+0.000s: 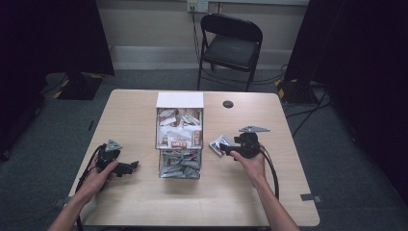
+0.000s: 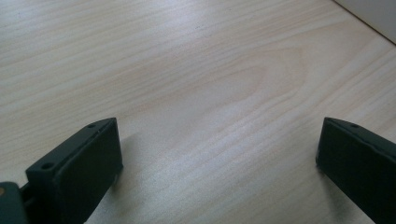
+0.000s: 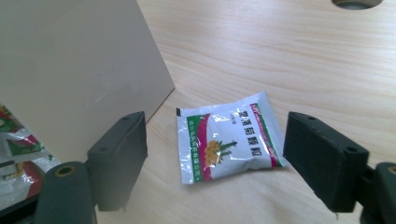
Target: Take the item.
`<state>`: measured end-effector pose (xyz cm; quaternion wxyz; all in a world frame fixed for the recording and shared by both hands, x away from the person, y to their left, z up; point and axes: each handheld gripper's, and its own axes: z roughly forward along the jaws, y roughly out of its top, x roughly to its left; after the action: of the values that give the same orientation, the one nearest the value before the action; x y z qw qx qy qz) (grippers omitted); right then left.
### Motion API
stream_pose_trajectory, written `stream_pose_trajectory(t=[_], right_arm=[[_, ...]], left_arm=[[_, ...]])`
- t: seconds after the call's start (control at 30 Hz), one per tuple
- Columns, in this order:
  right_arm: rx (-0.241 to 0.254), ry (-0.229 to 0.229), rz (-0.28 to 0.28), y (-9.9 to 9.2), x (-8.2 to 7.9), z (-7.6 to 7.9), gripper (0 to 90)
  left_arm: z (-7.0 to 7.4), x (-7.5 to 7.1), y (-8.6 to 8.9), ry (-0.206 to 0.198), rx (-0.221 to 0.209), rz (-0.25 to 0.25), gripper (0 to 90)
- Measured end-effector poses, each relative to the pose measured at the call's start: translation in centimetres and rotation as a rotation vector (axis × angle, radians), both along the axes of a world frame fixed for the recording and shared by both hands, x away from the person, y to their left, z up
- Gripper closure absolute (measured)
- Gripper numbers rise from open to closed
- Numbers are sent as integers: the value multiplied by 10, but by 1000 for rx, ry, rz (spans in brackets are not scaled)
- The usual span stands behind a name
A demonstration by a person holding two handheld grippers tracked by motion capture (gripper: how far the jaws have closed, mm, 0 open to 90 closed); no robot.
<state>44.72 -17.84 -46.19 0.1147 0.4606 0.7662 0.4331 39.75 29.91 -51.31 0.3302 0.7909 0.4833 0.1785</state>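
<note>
A small white sachet [image 1: 220,143] with a green and pink print lies flat on the wooden table [image 1: 144,202], just right of a clear dispenser box [image 1: 179,100] full of similar sachets. In the right gripper view the sachet [image 3: 229,137] rests on the wood between the jaws of my right gripper [image 3: 215,123], which is open with its pads clear of it. The box's beige side wall [image 3: 79,70] stands close on the left there. My left gripper [image 1: 133,166] sits low at the table's left, open [image 2: 219,126] over bare wood.
A round cable hole [image 1: 228,104] sits in the table behind the sachet. A black folding chair [image 1: 231,45] stands beyond the far edge. Loose sachets [image 3: 16,140] show at the box's open front.
</note>
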Motion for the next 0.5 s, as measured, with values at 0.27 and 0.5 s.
stream_pose_trajectory(t=[0.27,0.5], right_arm=[[-7,-16,-32,-14,-17,16,168],[-33,-19,-76,-34,-39,22,164]], left_arm=[[0,0,0,0,0,0,0],[0,0,0,0,0,0,0]])
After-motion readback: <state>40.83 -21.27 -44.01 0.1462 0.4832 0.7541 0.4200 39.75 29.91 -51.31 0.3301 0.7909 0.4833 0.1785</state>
